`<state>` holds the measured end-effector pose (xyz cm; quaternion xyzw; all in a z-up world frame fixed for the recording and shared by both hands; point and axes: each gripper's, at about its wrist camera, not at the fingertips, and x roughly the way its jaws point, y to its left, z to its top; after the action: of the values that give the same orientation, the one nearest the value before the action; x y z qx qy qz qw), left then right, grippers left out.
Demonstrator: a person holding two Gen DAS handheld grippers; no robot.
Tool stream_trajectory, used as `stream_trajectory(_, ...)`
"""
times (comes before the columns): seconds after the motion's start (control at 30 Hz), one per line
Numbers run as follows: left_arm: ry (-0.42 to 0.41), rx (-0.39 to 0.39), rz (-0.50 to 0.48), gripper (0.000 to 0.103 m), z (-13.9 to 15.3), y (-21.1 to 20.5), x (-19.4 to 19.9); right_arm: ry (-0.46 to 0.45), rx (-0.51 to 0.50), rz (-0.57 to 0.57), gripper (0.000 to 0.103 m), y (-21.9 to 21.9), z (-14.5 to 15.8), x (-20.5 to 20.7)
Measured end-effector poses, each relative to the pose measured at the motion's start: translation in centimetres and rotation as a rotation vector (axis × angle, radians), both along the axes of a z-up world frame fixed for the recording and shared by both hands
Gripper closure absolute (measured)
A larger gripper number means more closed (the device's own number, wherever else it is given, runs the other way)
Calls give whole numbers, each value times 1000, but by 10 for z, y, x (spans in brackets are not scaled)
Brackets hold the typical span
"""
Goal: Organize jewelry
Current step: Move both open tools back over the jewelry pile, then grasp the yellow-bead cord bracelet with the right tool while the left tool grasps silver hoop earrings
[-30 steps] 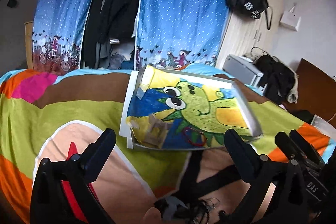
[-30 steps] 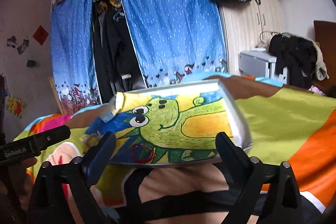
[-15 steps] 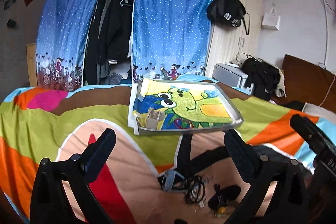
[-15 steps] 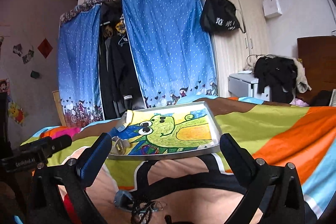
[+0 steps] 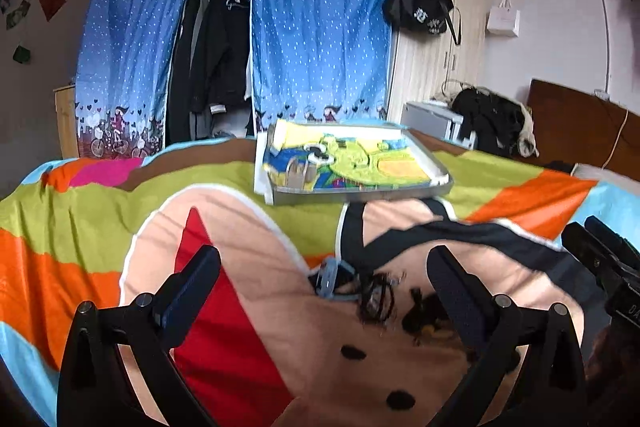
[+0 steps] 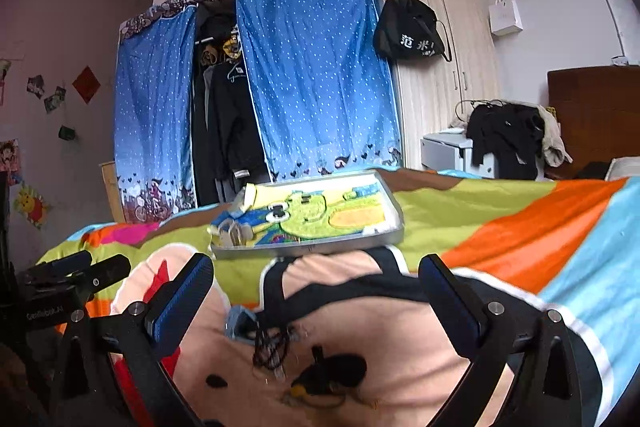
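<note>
Both grippers, left gripper [image 5: 324, 283] and right gripper [image 6: 316, 287], backed off wide; blurred jewelry [image 6: 272, 343] unclear.

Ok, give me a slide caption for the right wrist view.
Open right tool above tangled jewelry on a colorful bedspread, dinosaur-print tray beyond.

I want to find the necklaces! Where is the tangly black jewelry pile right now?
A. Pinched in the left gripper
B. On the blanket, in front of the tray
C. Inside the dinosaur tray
B: the jewelry pile lies on the blanket, nearer the camera than the tray; both grippers are open and empty.
</note>
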<state>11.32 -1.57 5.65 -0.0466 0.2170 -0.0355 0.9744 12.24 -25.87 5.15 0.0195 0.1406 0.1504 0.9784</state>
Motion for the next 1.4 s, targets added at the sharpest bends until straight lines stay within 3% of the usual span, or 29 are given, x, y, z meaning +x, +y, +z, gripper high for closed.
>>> stream_trajectory(0.2,69,-4,-14,2,-30,-1,-10,59,-79,-39,0,-2,-31,-22)
stream_trajectory(0.37,117,-30,-15,2,-52,-1,-16,147,-73,-62,0,-6,-59,-28)
stream_trajectory(0.7,215,4,-83,2,-82,-9,-10,276,-92,-78,0,-11,-92,-31)
stream_trajectory(1.17,312,43,-163,2,-108,-12,13,357,-107,-56,0,-16,-112,-12)
stream_trajectory(1.4,344,6,-194,2,-115,-12,35,378,-121,-13,0,-11,-120,3)
